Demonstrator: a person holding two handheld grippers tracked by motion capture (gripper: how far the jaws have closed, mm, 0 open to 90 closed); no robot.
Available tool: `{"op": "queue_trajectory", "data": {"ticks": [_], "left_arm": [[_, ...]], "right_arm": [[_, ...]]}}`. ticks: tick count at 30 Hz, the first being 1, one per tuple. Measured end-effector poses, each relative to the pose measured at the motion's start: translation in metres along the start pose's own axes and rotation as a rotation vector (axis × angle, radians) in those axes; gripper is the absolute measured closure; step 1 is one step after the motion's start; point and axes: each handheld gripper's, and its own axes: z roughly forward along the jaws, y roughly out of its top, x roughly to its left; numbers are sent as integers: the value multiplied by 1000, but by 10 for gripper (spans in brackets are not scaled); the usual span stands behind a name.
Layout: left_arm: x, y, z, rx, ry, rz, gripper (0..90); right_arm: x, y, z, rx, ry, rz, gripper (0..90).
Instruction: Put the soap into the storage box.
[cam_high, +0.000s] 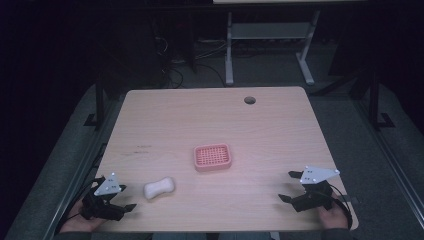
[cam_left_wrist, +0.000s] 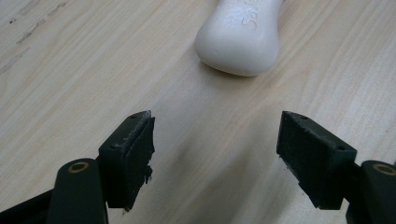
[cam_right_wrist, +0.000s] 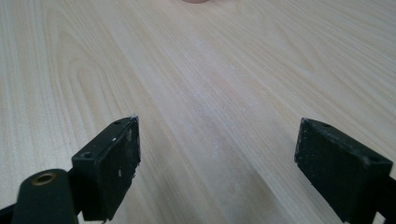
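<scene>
The table (cam_high: 165, 120) has a light wooden top with rounded corners and a round hole (cam_high: 249, 100) near its far edge. Two things lie directly on it. A white bar of soap (cam_high: 159, 188) lies near the front edge, on the left side. A pink soap dish (cam_high: 212, 157) with a grid bottom stands near the middle, apart from the soap. Some small dark marks (cam_high: 142, 147) are on the wood at the left.

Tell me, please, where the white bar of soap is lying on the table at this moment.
In the high view, the soap lies on the table's near left part, just right of the left gripper and left of the pink soap dish.
</scene>
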Motion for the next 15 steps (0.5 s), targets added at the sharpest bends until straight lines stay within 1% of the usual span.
{"op": "queue_trajectory", "data": {"ticks": [3,7,13,15], "left_arm": [[0,1,0,-6,-2,-1,269],[-1,3,0,4,-7,10,270],[-2,6,1,-2,-8,25,270],[-3,6,2,5,-14,23,270]], "right_arm": [[1,1,1,0,4,-8,135],[0,0,0,-1,5,-2,135],[1,1,2,2,10,-7,135],[1,2,2,2,11,-9,135]]}}
